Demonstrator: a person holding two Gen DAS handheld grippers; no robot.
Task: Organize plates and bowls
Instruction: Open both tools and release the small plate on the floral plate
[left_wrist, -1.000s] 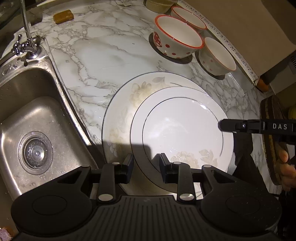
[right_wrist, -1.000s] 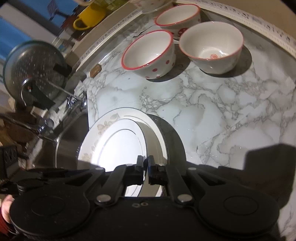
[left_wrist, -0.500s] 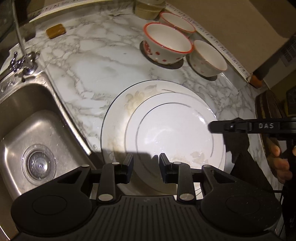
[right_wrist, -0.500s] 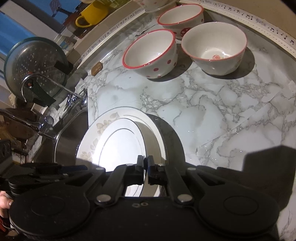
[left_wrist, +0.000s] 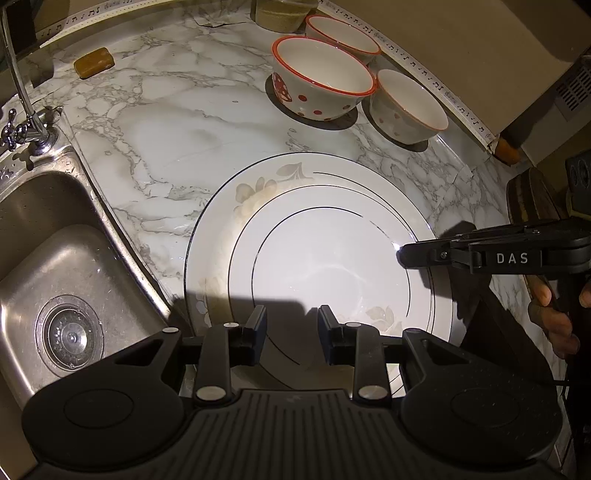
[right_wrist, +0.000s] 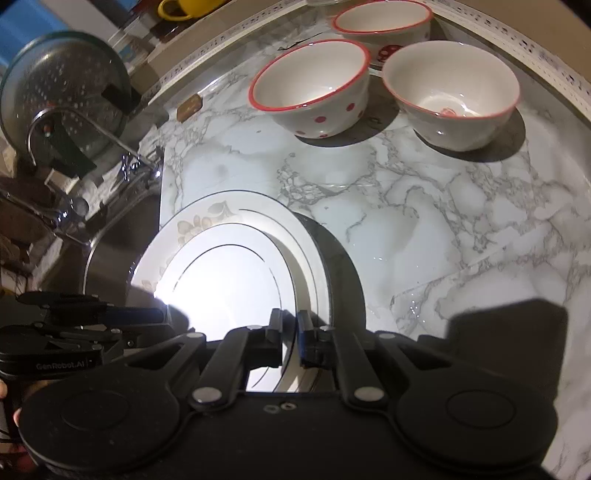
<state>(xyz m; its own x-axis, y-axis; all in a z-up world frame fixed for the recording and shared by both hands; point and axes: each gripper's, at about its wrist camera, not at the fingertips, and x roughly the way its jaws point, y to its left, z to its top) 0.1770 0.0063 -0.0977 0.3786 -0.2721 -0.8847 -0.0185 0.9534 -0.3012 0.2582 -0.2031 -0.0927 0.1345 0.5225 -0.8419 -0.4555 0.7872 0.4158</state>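
Note:
A small white plate (left_wrist: 332, 266) lies on a larger floral plate (left_wrist: 221, 221) on the marble counter. My right gripper (right_wrist: 290, 332) is shut on the small plate's (right_wrist: 229, 288) right rim and shows from the side in the left wrist view (left_wrist: 406, 254). My left gripper (left_wrist: 290, 328) is open over the plates' near edge, touching nothing that I can see. Three white bowls with red rims and dots stand behind: a big one (left_wrist: 321, 77), one to its right (left_wrist: 406, 103), one at the back (left_wrist: 343, 33).
A steel sink (left_wrist: 55, 277) with a tap (left_wrist: 22, 92) lies left of the plates. A brown soap bar (left_wrist: 94, 62) sits at the back left. A wall strip (left_wrist: 424, 70) borders the counter behind the bowls. A colander (right_wrist: 62, 99) and yellow mug (right_wrist: 188, 7) stand beyond the sink.
The left gripper has drawn back and risen a little, so the plates sit lower in its view. The right gripper stays shut on the small plate's rim.

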